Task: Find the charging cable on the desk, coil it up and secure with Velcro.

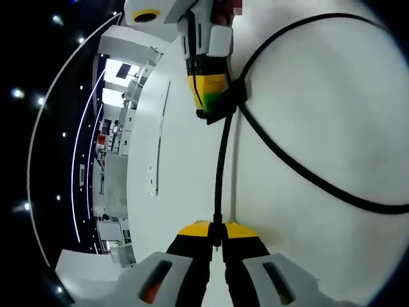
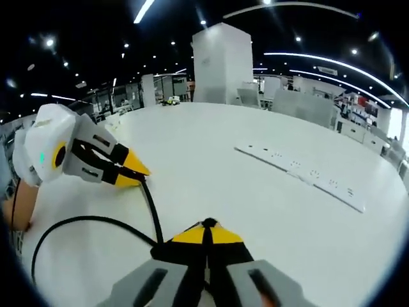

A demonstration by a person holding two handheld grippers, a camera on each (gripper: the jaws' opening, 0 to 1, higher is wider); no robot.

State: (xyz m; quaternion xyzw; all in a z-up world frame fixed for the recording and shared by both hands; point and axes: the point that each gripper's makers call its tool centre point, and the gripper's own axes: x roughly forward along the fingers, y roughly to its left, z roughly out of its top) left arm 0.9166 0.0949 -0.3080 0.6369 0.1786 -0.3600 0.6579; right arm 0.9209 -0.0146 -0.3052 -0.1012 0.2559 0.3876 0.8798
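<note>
White counter (image 1: 332, 96) is spreading under our left tongs (image 1: 217, 235), which are pinching the black charging cable (image 1: 219, 173) while the right tongs (image 1: 214, 109) are clamping it where its loop crosses. Seen from the right gripper view, our right tongs (image 2: 206, 225) are closing on the cable (image 2: 151, 206), the left tongs (image 2: 131, 174) are gripping its far end, and a white power strip (image 2: 300, 174) is lying beyond.

Both cams sat low and close over the white desk (image 2: 255, 192), facing each other along the black cable (image 1: 219, 173): the left gripper view was rolled sideways looking at the right gripper (image 1: 209, 96), while the right gripper view, level, caught the left gripper (image 2: 137, 174).
</note>
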